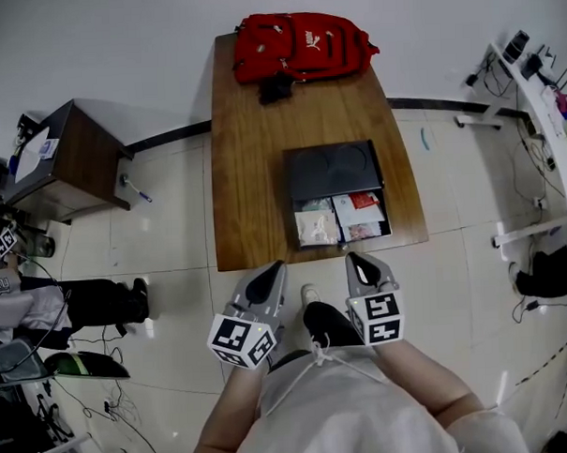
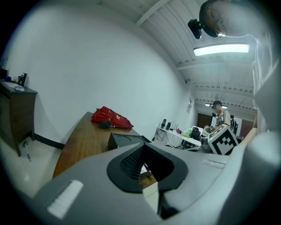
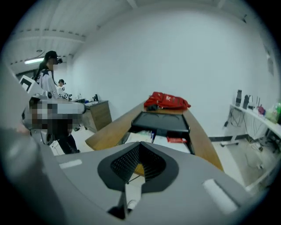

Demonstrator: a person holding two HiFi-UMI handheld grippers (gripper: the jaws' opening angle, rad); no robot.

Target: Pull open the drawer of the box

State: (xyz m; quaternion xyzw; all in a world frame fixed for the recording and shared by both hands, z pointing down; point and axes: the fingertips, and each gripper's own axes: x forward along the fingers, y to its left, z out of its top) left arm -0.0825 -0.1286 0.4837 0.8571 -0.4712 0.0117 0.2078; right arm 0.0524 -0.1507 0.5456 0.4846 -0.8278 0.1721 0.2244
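Both grippers empty, held off the near table edge, lower centre of the head view. Left gripper (image 1: 270, 269): grey plastic shells, ribbed black pads pressed together, nothing between. Right gripper (image 1: 354, 259): same build, pads also closed tip to tip on nothing.

Box (image 1: 333, 170): flat, matte black, rectangular, two shallow circles pressed into the lid; sits centre-right on the long wood-grain table (image 1: 248, 166). Its drawer (image 1: 346, 241) is out, at the table's near edge, with flat paper packets (image 1: 318, 225) inside.

Red fabric backpack (image 1: 299, 45), slumped, top centre. Brown wooden cabinet (image 1: 65, 160), boxy, upper left, on glossy tiled floor (image 1: 166, 231).
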